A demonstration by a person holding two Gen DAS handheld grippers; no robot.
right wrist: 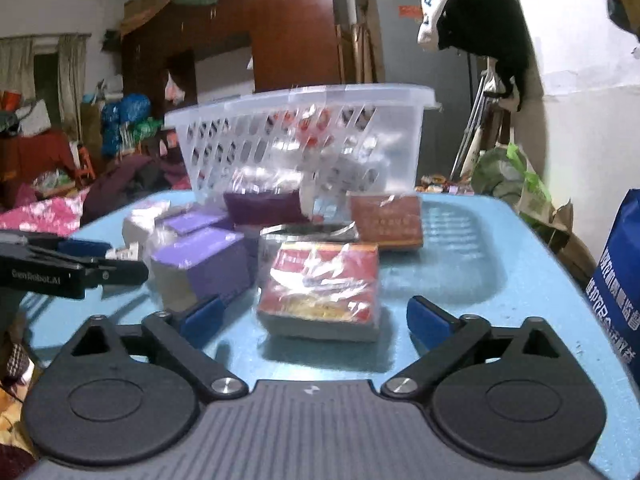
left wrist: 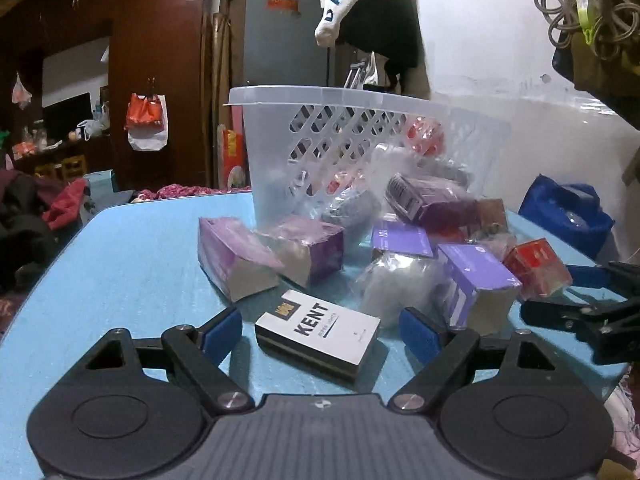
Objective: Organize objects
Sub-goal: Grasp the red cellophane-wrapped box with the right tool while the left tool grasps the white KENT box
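A clear plastic basket [left wrist: 320, 100] stands at the back of the blue table [left wrist: 120, 264], with several purple and red boxes piled in front of it. My left gripper [left wrist: 322, 330] is open, its blue pads on either side of a white KENT pack [left wrist: 316, 330] lying on the table. My right gripper [right wrist: 316, 316] is open around a red wrapped box [right wrist: 320, 292]. The basket [right wrist: 304, 100] and a purple box [right wrist: 200, 268] also show in the right wrist view. The right gripper shows at the right edge of the left wrist view [left wrist: 592, 300].
A brown-red box [right wrist: 386, 220] lies behind the red one. A blue bag [left wrist: 568, 208] sits off the table's right side. Clothes hang on the wall [left wrist: 372, 12] behind the basket. Clutter and cupboards fill the room to the left.
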